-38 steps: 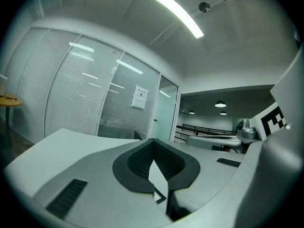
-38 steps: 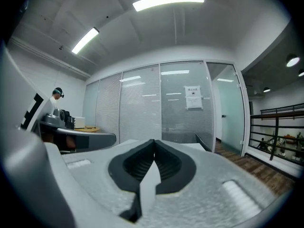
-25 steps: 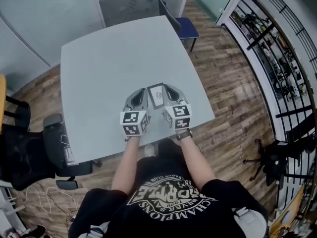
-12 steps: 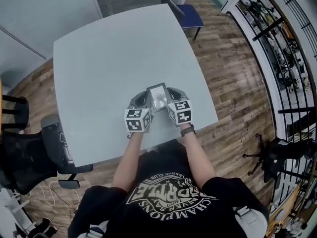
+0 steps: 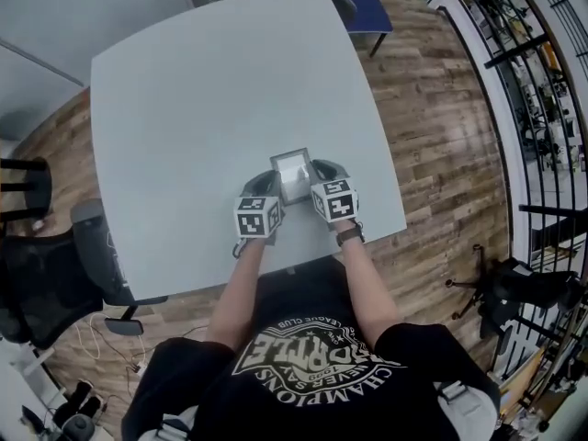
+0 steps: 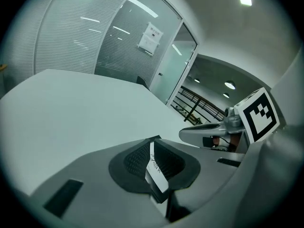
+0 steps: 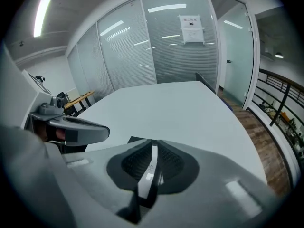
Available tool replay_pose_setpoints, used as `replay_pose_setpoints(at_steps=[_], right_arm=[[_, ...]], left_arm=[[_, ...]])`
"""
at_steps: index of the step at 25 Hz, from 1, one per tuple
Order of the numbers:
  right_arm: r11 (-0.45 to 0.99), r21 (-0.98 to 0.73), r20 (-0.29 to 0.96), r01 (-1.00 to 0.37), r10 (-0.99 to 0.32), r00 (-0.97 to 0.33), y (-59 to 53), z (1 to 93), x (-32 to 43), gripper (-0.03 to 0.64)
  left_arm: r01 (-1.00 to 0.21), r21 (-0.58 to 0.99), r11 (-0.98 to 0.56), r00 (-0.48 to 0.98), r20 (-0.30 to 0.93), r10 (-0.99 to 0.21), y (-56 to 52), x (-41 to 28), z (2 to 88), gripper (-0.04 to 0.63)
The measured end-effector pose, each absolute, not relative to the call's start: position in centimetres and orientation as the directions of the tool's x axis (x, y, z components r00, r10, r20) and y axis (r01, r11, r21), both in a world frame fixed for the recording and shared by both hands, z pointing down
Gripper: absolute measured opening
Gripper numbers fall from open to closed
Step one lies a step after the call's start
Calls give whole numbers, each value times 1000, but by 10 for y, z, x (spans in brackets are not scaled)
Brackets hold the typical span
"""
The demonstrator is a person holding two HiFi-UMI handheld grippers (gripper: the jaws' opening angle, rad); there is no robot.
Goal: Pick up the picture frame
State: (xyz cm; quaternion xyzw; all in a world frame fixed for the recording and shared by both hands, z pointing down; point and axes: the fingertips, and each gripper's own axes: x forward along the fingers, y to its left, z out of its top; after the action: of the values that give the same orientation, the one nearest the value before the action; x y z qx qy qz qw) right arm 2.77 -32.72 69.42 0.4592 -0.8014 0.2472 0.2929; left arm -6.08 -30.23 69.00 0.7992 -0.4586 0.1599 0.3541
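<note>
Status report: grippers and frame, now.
Left gripper shut on picture frame edge. Right gripper opening, frame edge between its jaws. Table around it bare.

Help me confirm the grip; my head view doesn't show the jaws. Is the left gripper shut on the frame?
Observer: Yes. In the left gripper view, the left gripper is shut on the frame, with its thin pale edge clamped in the jaws.
Operator: And the right one?
Observer: The right gripper has the frame's opposite edge between its jaws, but those jaws are opening.
Operator: Does the frame reach past the jaw tips there?
Observer: Yes, in the right gripper view a dark corner of it shows just beyond the tips, over the table.
</note>
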Motion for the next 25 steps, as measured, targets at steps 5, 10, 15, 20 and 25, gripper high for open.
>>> replay_pose_setpoints(at_steps=[5, 10, 15, 20, 25], right_arm=[[458, -157, 735, -875, -538, -413, -333, 723, 46, 77], [452, -182, 766, -873, -492, -414, -331, 741, 52, 138], [453, -216, 778, -865, -455, -433, -328, 756, 50, 139], [447, -254, 783, -858, -426, -454, -324, 769, 53, 138], [444, -299, 783, -845, -391, -483, -321, 779, 48, 137]], left_arm=[[-855, 431, -289, 514, 624, -588, -309, -46, 714, 28], [-848, 468, -249, 523, 656, -545, -304, -40, 733, 111], [-846, 495, -199, 521, 685, -509, -296, -42, 755, 156], [-850, 498, -174, 512, 698, -501, -293, -36, 764, 155], [-836, 534, -129, 524, 705, -478, -294, -32, 774, 155]])
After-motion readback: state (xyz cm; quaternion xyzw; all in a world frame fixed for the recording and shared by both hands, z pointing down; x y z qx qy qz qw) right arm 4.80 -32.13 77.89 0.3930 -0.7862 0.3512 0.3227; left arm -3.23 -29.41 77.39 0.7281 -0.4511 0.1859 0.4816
